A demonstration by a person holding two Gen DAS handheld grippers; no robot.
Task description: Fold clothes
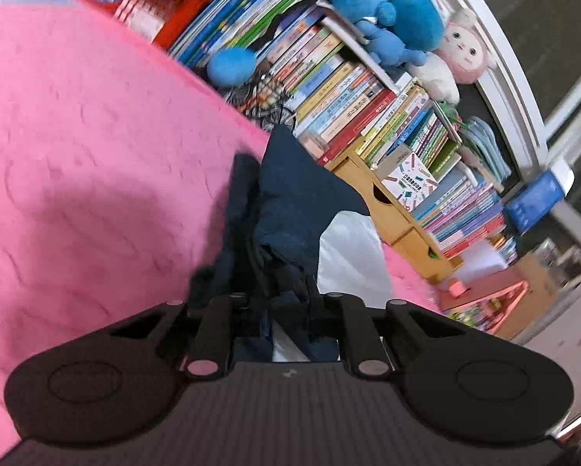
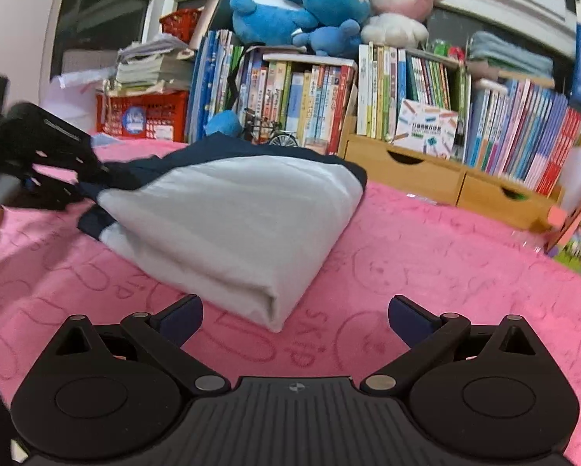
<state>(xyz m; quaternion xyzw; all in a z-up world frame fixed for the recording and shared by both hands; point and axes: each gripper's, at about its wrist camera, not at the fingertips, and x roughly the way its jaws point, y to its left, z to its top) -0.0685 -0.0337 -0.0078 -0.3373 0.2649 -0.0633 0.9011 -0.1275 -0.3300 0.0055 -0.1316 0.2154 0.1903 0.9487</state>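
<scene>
We see the left tongs (image 2: 96, 178) pinched shut on the shirt's (image 2: 228, 217) navy edge, the right tongs (image 2: 294, 320) spread wide just before its folded white corner. The shirt lies on a fuzzy pink blanket (image 2: 426, 256); books (image 2: 309, 105) and plush toys (image 2: 302, 11) crowd behind.

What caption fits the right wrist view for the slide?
Open right gripper faces the folded white-and-navy garment on the pink blanket; left gripper grips its navy edge.
</scene>
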